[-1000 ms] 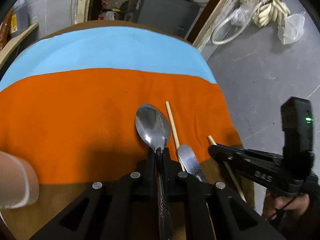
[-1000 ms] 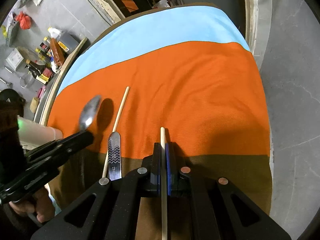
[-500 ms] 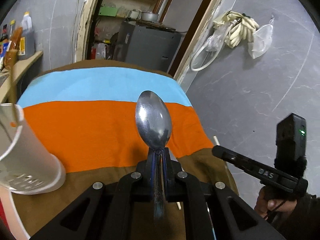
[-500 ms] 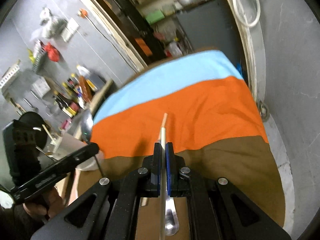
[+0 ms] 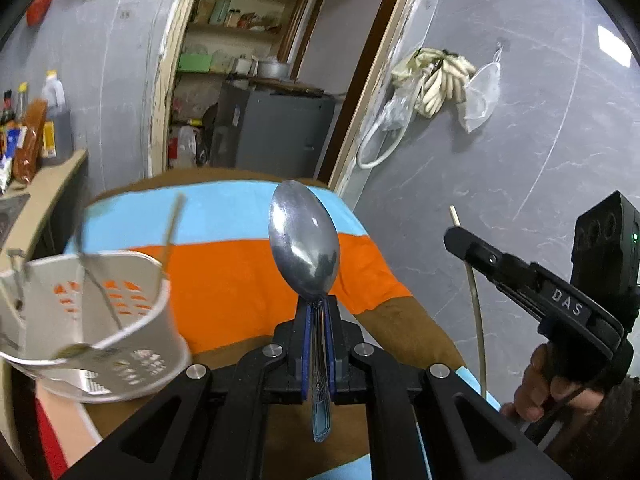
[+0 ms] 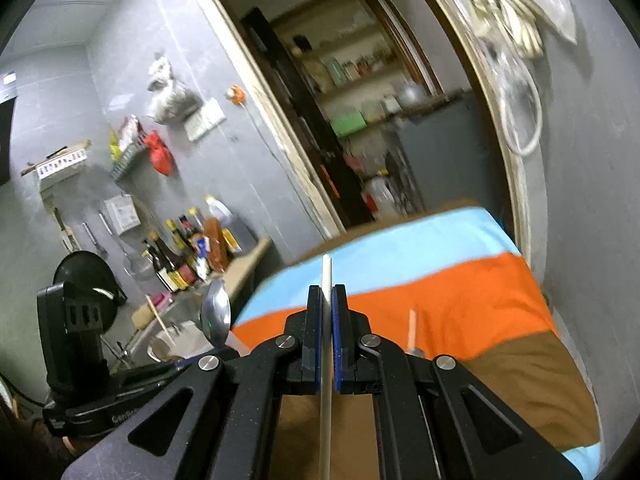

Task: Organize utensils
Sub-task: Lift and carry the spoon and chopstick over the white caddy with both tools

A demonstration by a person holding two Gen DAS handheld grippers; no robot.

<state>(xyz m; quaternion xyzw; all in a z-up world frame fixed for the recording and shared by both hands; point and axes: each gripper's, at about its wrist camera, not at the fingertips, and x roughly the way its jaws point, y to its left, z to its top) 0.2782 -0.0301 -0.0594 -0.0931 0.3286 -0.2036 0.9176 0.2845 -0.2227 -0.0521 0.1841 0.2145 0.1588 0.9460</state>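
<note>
My left gripper (image 5: 318, 312) is shut on the handle of a steel spoon (image 5: 304, 240), whose bowl stands up above the striped cloth. To its lower left a white perforated holder (image 5: 96, 320) stands tilted and blurred, with a chopstick and metal handles inside. My right gripper (image 6: 327, 294) is shut on a pale chopstick (image 6: 326, 272) that points up and forward. In the left wrist view the right gripper (image 5: 458, 238) hangs off the table's right side with its chopstick (image 5: 476, 312). The spoon (image 6: 216, 312) and holder (image 6: 180, 338) show at the left of the right wrist view.
A second chopstick and a knife (image 6: 412, 330) lie on the orange band of the cloth-covered table (image 6: 472, 300). A side counter with sauce bottles (image 6: 184, 256) runs along the left. Behind the table is a doorway with a grey cabinet (image 5: 276, 132). A grey wall stands right.
Both grippers have lifted off the cloth, the left with the spoon and the right with the chopstick. Both views have tipped upward. The white holder has come into the left wrist view.
</note>
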